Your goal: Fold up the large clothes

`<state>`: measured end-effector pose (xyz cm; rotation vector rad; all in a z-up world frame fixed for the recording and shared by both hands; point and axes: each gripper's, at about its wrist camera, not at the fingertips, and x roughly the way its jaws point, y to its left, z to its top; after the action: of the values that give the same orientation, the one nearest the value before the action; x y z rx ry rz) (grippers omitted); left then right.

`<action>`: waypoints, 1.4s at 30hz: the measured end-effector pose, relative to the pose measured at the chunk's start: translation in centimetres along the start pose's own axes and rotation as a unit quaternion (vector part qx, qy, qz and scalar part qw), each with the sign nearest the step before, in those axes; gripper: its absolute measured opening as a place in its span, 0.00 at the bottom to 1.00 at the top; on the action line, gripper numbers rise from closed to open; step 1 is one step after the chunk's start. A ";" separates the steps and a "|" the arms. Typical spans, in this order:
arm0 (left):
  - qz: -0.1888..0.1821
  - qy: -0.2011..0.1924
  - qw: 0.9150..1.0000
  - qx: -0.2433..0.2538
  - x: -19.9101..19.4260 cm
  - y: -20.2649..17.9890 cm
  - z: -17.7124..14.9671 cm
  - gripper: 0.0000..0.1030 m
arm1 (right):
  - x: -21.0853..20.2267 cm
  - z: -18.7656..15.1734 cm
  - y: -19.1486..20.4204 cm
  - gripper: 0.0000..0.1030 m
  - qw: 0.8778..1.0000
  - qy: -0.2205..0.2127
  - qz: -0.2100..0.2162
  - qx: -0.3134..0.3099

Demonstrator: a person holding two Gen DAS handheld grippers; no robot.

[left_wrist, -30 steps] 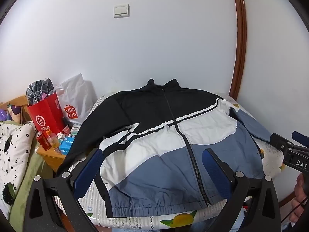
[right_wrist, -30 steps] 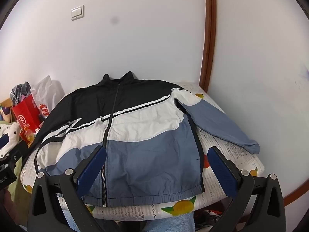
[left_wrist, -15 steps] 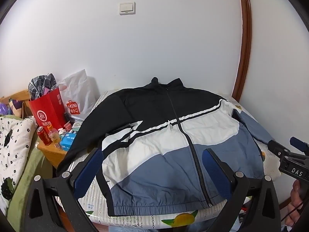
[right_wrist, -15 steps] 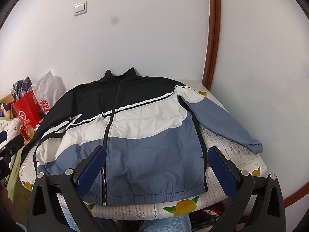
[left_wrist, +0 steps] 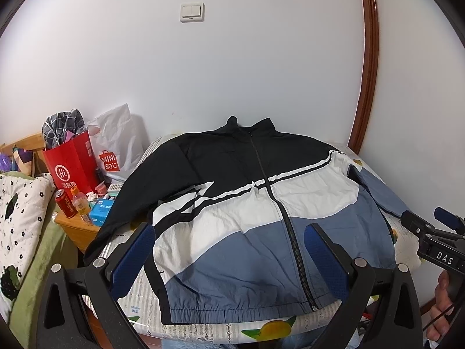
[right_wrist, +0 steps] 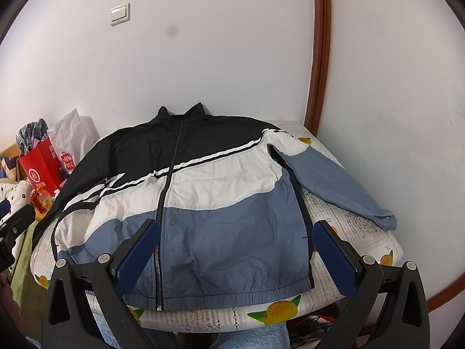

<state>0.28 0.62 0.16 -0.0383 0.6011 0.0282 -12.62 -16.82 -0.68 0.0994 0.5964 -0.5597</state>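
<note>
Currently, in the left wrist view, the left gripper point(left_wrist: 229, 257) is hovering with its jaws spread wide and holding nothing. The jacket point(left_wrist: 250, 212) is lying flat and zipped on the tabletop point(left_wrist: 209, 327), collar toward the wall; its blue hem section is showing between the jaws, below and beyond them, not touching. Compared with the earlier frame, the jacket is sitting slightly lower and larger in view. The black sleeve point(left_wrist: 128, 203) is running off the tabletop's left edge toward the nightstand point(left_wrist: 78, 229), which is carrying a red bag point(left_wrist: 71, 165), a can point(left_wrist: 65, 205) and a bottle point(left_wrist: 80, 205). The right gripper point(left_wrist: 436, 241) is showing at the right edge, beside the blue sleeve point(left_wrist: 377, 192).

In the right wrist view, the right gripper point(right_wrist: 237, 257) is likewise holding its jaws wide and empty. The jacket point(right_wrist: 203, 203) hem is spanning the gap between them, the zipper point(right_wrist: 162, 212) sitting near the left jaw. Against the earlier frame, the jacket is appearing closer. The blue sleeve point(right_wrist: 337, 186) is lying extended toward the tabletop's point(right_wrist: 357, 232) right edge, with bare patterned cover around its cuff. The wall is bordering the far side.
</note>
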 end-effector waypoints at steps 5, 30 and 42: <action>0.000 0.000 1.000 0.000 0.0 0.0 0.0 1.00 | 0.0 0.0 -0.1 1.00 1.000 0.000 0.000 0.002; 0.000 -0.003 1.000 0.001 -0.2 -0.1 -0.1 1.00 | -0.1 -0.1 -0.2 1.00 1.000 0.000 0.003 0.001; -0.001 -0.004 1.000 0.000 -0.2 -0.3 -0.1 1.00 | -0.2 -0.1 0.0 1.00 1.000 0.000 0.003 0.001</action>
<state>0.05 0.36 0.22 -0.0381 0.5941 0.0260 -12.82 -16.70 -0.62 0.1026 0.5952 -0.5539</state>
